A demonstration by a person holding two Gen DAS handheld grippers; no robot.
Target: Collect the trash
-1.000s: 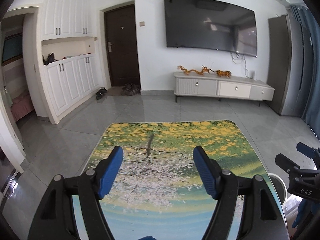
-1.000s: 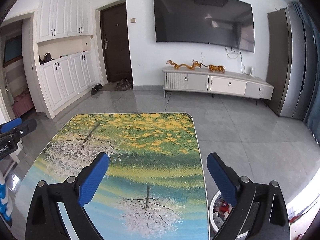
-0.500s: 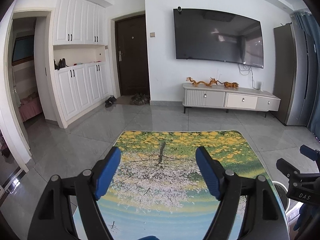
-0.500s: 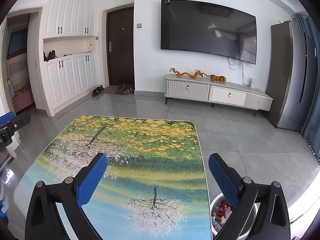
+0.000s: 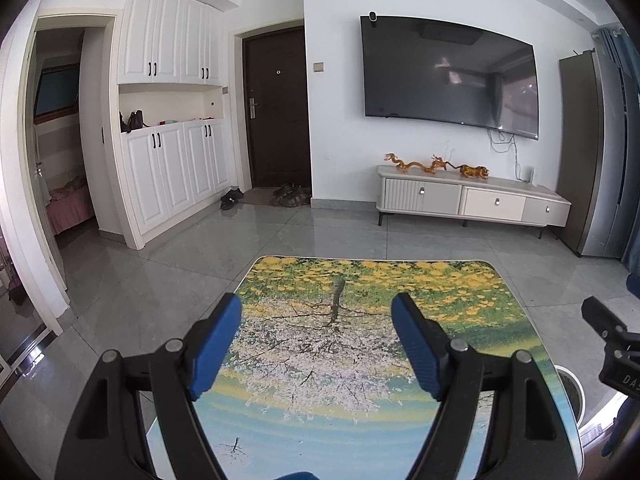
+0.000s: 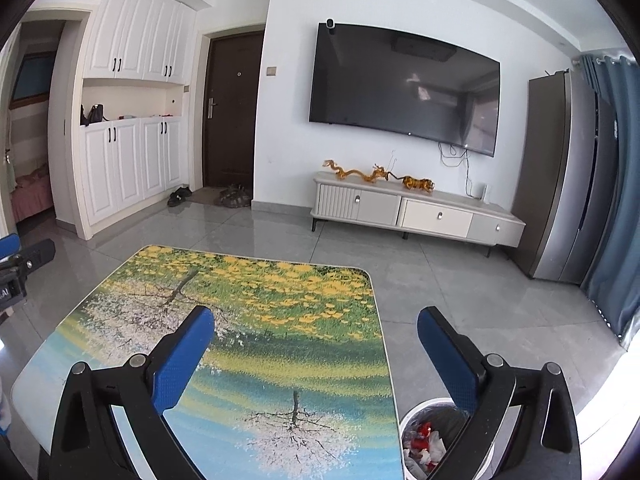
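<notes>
left fingers: blue pads [image 5: 216, 344], spread wide, released, nothing between them; left gripper [image 5: 316, 320] hangs over the near part of the tabletop, pointing toward the TV wall
right fingers: blue pads [image 6: 182, 360], spread wide, released, nothing gripped; right gripper [image 6: 316, 338] sits over the right near corner of the tabletop, its right finger above the bin
gripper cross-views: right gripper shows at the right edge of the left wrist view [image 5: 612, 344]; left gripper shows at the left edge of the right wrist view [image 6: 24, 264]; the two are apart, side by side
tabletop: [image 6: 280, 292] rounded rectangle printed with a tree, yellow leaves, white blossom and blue water bands; nothing lying on the visible part
trash: [image 6: 422, 438] red and white scraps inside the bin
bin: [image 6: 412, 416] round, white rim, dark liner, on the floor just beside the tabletop's right near corner; only a slice of its rim shows in the left wrist view [image 5: 574, 390]
floor: [image 6: 460, 280] grey glossy tiles
TV: [image 6: 404, 88] big dark screen on the white wall, small camera on its top edge
TV cabinet: [image 6: 416, 212] low, white and beige, below the TV; orange dragon and tiger figures [image 6: 376, 176] on top
door: [image 6: 232, 108] dark brown, shoes on the floor in front of it
cupboards: [image 6: 132, 112] white, left of the door, dark bag on the open shelf
fridge: [image 6: 568, 172] tall, grey, at right, blue curtain beside it
</notes>
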